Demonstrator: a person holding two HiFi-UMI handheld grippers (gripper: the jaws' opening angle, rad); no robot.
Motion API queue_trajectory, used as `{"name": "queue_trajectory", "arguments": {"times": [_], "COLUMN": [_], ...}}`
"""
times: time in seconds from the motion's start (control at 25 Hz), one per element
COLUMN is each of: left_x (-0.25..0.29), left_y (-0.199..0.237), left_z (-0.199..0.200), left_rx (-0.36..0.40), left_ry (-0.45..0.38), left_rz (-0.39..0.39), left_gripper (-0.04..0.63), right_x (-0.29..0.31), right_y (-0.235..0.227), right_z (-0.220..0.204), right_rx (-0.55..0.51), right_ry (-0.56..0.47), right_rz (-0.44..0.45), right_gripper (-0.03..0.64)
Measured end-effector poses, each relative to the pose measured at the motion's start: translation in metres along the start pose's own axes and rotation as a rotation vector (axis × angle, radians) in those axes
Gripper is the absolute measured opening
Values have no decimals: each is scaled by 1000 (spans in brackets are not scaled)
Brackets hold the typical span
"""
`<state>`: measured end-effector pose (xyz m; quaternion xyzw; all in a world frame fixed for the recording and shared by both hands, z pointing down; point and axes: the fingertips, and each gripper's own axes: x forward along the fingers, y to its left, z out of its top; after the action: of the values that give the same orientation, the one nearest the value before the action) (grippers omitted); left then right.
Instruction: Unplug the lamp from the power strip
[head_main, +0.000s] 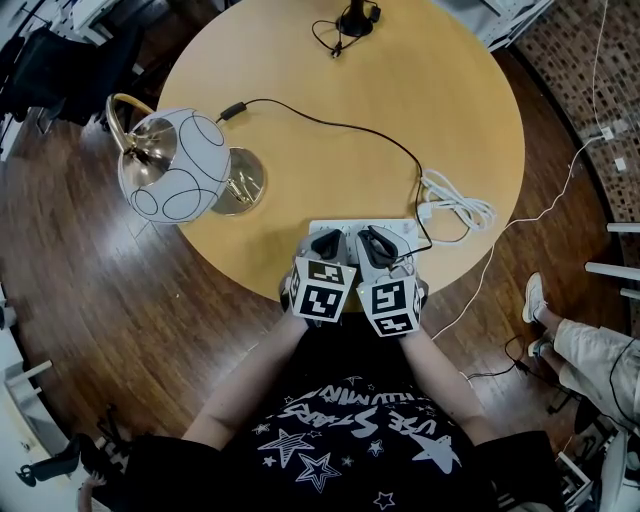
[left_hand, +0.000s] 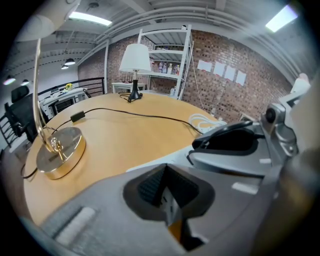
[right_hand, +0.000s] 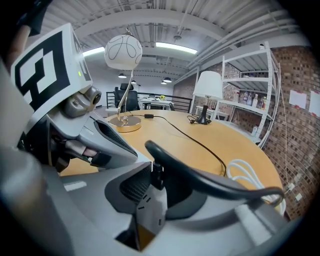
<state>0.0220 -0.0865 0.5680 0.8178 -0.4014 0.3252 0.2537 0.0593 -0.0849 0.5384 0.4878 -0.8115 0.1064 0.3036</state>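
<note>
The lamp (head_main: 175, 165) with a white globe shade and brass base (head_main: 240, 182) stands at the table's left. Its black cord (head_main: 340, 127) runs across to the white power strip (head_main: 408, 230) at the near edge. Both grippers sit side by side over the strip. My right gripper (head_main: 378, 243) (right_hand: 157, 190) has the black plug (right_hand: 156, 175) between its jaws, which are closing with the pads against its sides. The cord (right_hand: 210, 177) arcs away to the right. My left gripper (head_main: 327, 243) (left_hand: 167, 192) is shut on the strip's white body (left_hand: 150, 162).
A coiled white cable (head_main: 458, 205) lies right of the strip. A small black lamp (head_main: 355, 18) stands at the far edge. The round table (head_main: 300, 80) ends just under the grippers. A seated person's leg (head_main: 590, 350) is at the right, on the wooden floor.
</note>
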Motion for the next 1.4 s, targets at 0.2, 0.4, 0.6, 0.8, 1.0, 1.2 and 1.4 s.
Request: {"name": "queue_trajectory", "arguments": {"times": [0.2, 0.4, 0.6, 0.8, 1.0, 1.2, 1.4], "left_x": [0, 1, 1, 0, 1, 1, 2], "left_y": [-1, -2, -1, -2, -1, -1, 0], "left_z": [0, -1, -1, 0, -1, -1, -1], "left_rx": [10, 31, 32, 32, 27, 18, 15], "left_ry": [-1, -11, -24, -21, -20, -18, -24], "left_rz": [3, 10, 16, 13, 13, 10, 15], "left_gripper": [2, 3, 2, 2, 2, 2, 2], "right_x": [-1, -2, 2, 1, -13, -18, -25], "right_y": [2, 1, -1, -1, -4, -8, -16], "right_z": [-1, 0, 0, 0, 41, 58, 57], "right_rx": [-2, -52, 27, 32, -82, -71, -49], "right_ry": [-11, 17, 33, 24, -81, -117, -130], "right_rz": [1, 9, 44, 41, 2, 11, -1], "right_gripper": [78, 77, 78, 78, 78, 80, 80]}}
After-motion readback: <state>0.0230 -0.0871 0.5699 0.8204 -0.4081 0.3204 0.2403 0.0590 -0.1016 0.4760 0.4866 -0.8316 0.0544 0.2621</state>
